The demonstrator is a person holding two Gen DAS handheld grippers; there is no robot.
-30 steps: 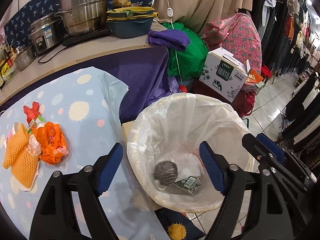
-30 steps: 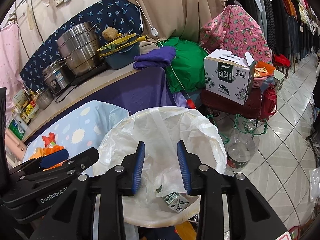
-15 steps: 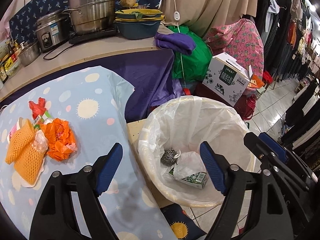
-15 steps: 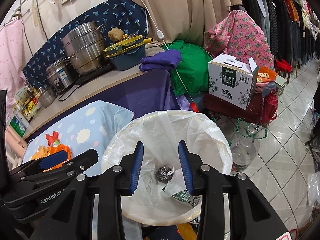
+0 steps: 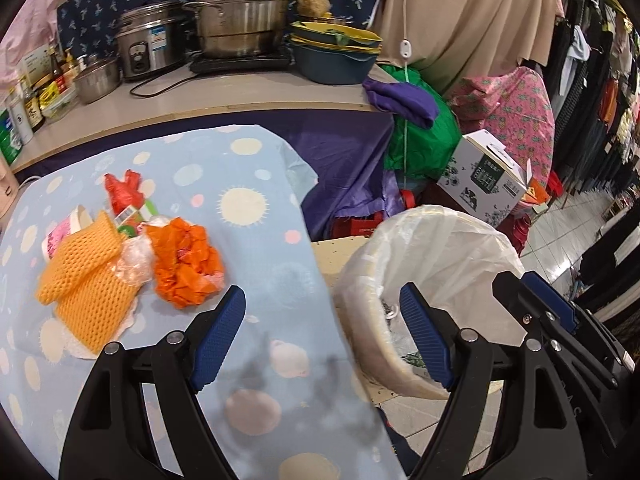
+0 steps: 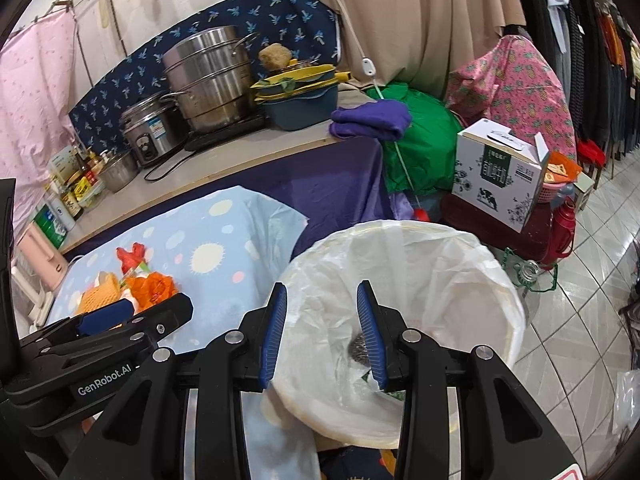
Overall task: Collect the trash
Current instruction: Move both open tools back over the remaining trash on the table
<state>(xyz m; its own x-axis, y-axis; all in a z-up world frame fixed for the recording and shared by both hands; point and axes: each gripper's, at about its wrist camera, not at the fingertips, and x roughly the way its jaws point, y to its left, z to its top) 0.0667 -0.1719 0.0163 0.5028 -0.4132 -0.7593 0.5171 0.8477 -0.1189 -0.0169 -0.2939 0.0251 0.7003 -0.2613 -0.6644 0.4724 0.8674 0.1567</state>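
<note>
two empty grippers, left gripper [image 5: 322, 334] wide, right gripper [image 6: 322, 332] narrower

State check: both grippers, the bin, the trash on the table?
left gripper: open, empty
right gripper: open, empty, over the bin
white-lined round trash bin: open, holds a steel scourer
crumpled orange plastic bag: on the table, not collected
orange foam netting: on the table, not collected

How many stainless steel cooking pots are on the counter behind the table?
3: a tall stacked steamer pot on the cooktop, a rice cooker to its left, and a small lidded pot further left by the bottles. Others may be hidden.
</note>
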